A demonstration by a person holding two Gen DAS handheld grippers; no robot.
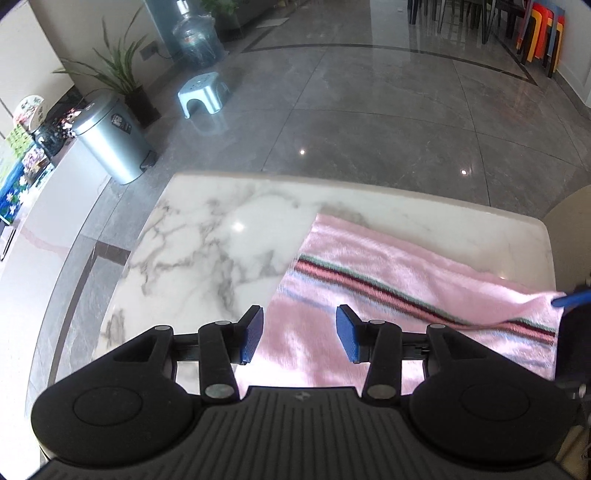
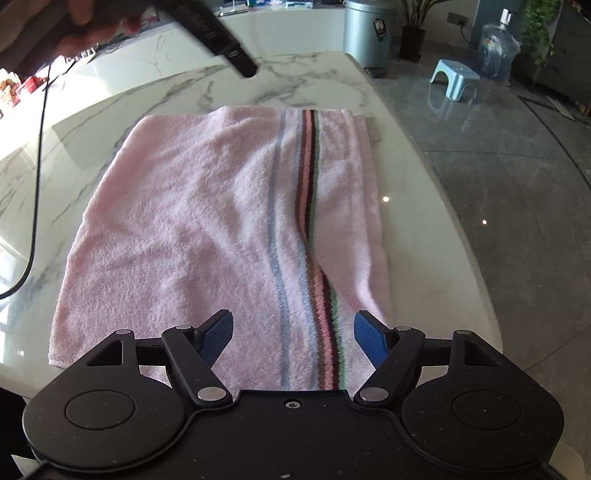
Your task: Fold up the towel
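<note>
Nearest in the right wrist view, the right gripper (image 2: 293, 338) hangs over the near end of the pink towel (image 2: 207, 229), jaws released and spread wide, blue pads clear of the cloth – nothing pinched. The towel's stripe band (image 2: 310, 206) runs away from the camera btwn the two pads, kinked partway along by a shallow wrinkle. The towel lies mostly flat on the white marble table (image 2: 155, 92), its right edge near the table's right rim, its far edge w/ a second layer just showing underneath.

In the left wrist view, the left gripper (image 1: 300, 334) is also released – pads apart, towel (image 1: 388, 273) below them but not pressed. At that view's right edge a blue fingertip of the other gripper sits at a lifted towel corner (image 1: 550, 295); contact can't be judged there.

Farther off, top left of the right wrist view, a hand (image 2: 88, 26) holds the black body of the left tool, w/ a black cable (image 2: 37, 166) trailing down over the table.

Beyond the table, on the glossy grey floor: a silver pedal bin (image 1: 110, 144), lid closed, contents hidden. A light blue step stool (image 1: 203, 94) stands further out. Behind it a big water jug (image 1: 195, 40) – clear, fill level can't be read. A potted plant (image 1: 122, 77) stands btwn bin and jug. Far right, stacked coloured stools (image 1: 543, 37).
</note>
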